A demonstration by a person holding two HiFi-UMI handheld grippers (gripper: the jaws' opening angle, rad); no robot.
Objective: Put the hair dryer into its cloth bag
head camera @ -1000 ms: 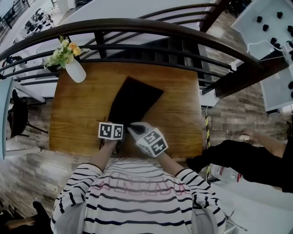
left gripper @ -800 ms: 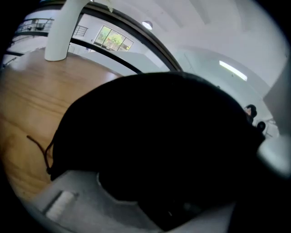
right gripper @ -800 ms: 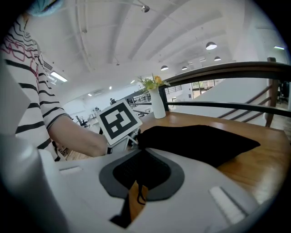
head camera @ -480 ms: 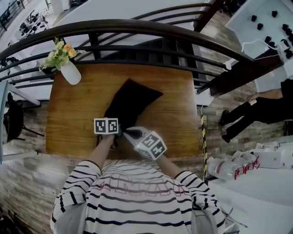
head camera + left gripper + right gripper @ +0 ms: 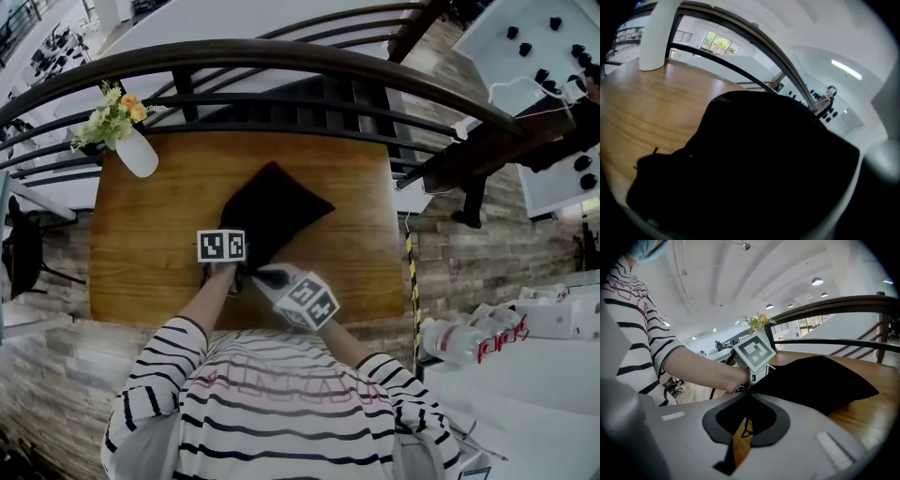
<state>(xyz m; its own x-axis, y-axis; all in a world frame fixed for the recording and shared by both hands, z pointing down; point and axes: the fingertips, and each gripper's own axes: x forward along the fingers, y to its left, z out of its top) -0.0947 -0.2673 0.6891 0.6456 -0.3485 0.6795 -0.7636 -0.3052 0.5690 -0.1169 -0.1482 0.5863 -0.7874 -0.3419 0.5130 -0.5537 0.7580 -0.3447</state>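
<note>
A black cloth bag (image 5: 274, 208) lies on the wooden table (image 5: 150, 234), its near end towards me. No hair dryer shows in any view. My left gripper (image 5: 234, 249) is at that near end. Black cloth (image 5: 754, 164) fills the left gripper view and covers the jaws, so their state is hidden. My right gripper (image 5: 253, 274) reaches in from the right. In the right gripper view its jaws (image 5: 746, 397) are closed on the edge of the bag (image 5: 820, 380), just beside the left gripper's marker cube (image 5: 754, 351).
A white vase of flowers (image 5: 134, 150) stands at the table's far left corner. A dark railing (image 5: 281, 56) curves behind the far edge. Bare wood lies left and right of the bag. Packed water bottles (image 5: 459, 342) sit on the floor at the right.
The left gripper has slid away from me, further onto the bag's near end. The right gripper has kept its place. A person on the right has walked off.
</note>
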